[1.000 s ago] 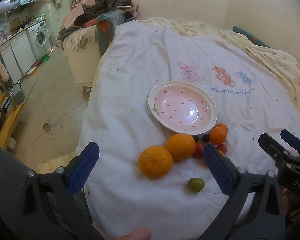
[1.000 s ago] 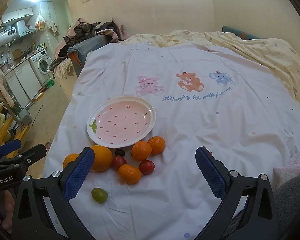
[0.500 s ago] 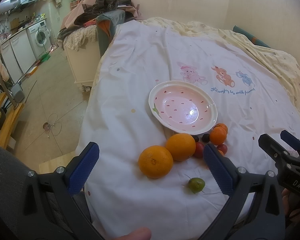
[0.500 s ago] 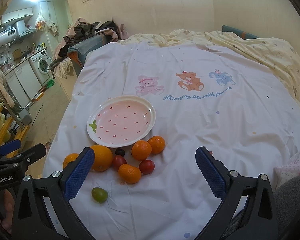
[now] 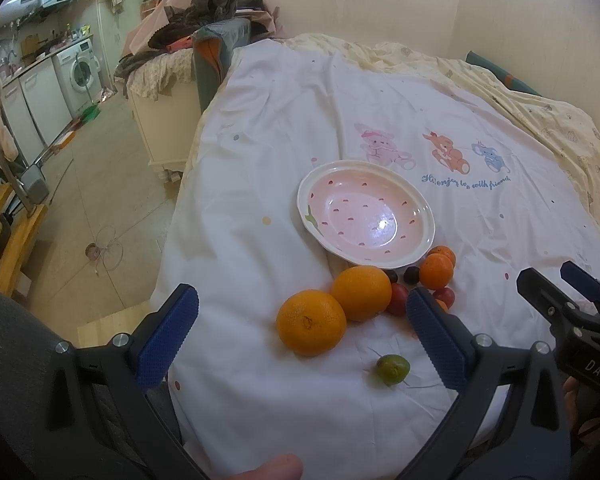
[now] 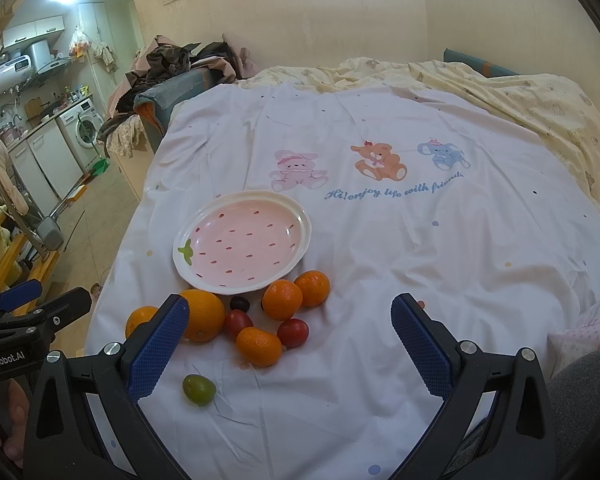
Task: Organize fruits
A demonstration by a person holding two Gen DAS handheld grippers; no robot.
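A pink strawberry-patterned plate lies empty on the white bedsheet. In front of it sit two large oranges, several small tangerines, red cherry tomatoes, a dark grape and a small green fruit. My left gripper hangs open above the near orange, holding nothing. My right gripper is open too, hovering over the small fruits. Each gripper shows at the edge of the other's view.
The sheet with cartoon animals spreads wide to the right and back. The bed's left edge drops to a tiled floor. A clothes pile and a washing machine stand beyond. A yellow blanket lies at far right.
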